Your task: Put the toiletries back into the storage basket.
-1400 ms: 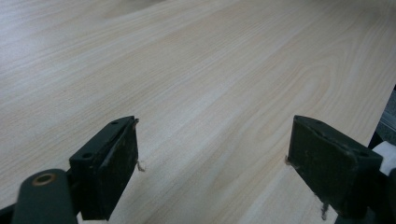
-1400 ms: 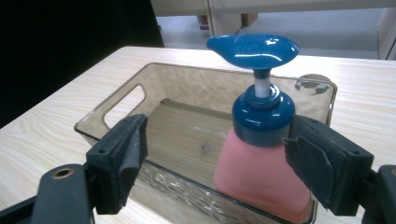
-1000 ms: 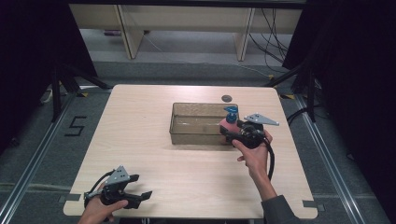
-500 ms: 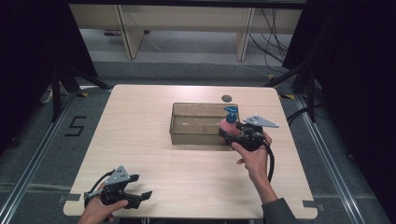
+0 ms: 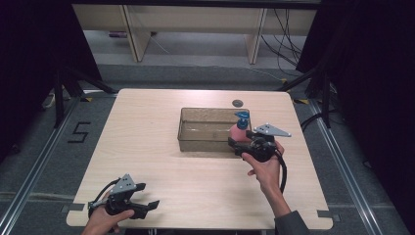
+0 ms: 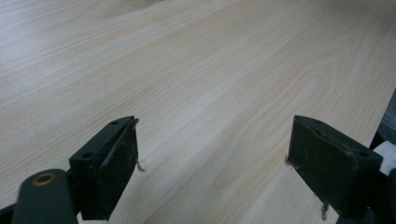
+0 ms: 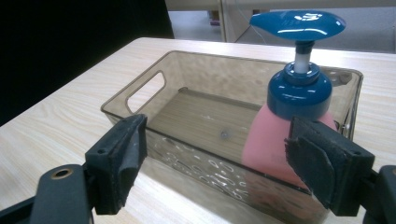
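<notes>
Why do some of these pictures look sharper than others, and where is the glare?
High view: even, soft light on the table, dark surroundings, fine detail slightly fuzzy. Left gripper view: the jaws near the lens are soft, the wood grain clearer farther off. Right gripper view: bright glare spots on the blue pump top of the pink bottle, rippled reflections on the clear bin, jaws a little blurred.

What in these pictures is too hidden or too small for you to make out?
- Pink pump bottle, right gripper view: its base is hidden behind the clear bin wall and a jaw.
- Small dark round thing, high view: too small to identify.
- Left gripper, high view: partly covered by the hand.
</notes>
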`<state>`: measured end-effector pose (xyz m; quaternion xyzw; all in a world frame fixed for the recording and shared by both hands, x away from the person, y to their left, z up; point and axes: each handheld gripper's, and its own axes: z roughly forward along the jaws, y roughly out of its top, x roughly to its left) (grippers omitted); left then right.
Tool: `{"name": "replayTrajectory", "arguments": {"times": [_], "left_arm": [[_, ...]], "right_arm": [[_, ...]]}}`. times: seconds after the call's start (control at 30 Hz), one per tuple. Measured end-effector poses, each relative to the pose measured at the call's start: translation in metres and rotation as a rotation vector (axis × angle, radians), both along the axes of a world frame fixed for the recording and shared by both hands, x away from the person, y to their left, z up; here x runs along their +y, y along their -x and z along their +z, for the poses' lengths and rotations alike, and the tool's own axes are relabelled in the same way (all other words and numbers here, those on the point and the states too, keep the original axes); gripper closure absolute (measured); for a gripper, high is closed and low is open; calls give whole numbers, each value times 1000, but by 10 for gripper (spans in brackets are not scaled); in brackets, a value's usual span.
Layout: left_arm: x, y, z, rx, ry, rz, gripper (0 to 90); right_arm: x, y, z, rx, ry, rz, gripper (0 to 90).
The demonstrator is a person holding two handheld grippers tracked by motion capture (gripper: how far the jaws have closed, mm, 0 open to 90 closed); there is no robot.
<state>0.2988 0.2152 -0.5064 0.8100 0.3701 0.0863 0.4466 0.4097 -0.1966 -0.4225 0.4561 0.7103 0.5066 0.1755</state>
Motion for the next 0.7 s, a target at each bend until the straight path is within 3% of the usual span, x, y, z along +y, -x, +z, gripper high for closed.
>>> {"name": "replayTrajectory", "arguments": {"times": [0.07, 0.13, 0.23, 0.27, 0.33, 0.5, 0.57, 0.67, 0.7], "left_arm": [[-1, 0, -1, -7, 13, 2, 155], [0, 0, 0, -5, 5, 5, 155], [0, 0, 0, -2, 5, 1, 155], [1, -1, 0, -4, -17, -4, 155], [1, -1, 0, -3, -8, -3, 154], [0, 0, 0, -3, -2, 0, 154], [0, 0, 0, -2, 0, 1, 155], [0, 0, 0, -2, 0, 1, 155], [0, 0, 0, -2, 0, 1, 155]], "right_arm": [[1, 2, 0, 9, -11, -5, 213], [1, 3, 0, -7, 22, 2, 214], [3, 5, -1, -3, 3, 15, 213], [4, 5, -1, -5, 1, 22, 213], [4, 7, 0, -19, 14, 16, 213], [8, 10, -2, 1, 4, 28, 212], [9, 11, -3, -19, 10, 44, 212], [11, 14, -3, -3, 2, 54, 212], [13, 17, -2, 21, -23, 44, 212]]}}
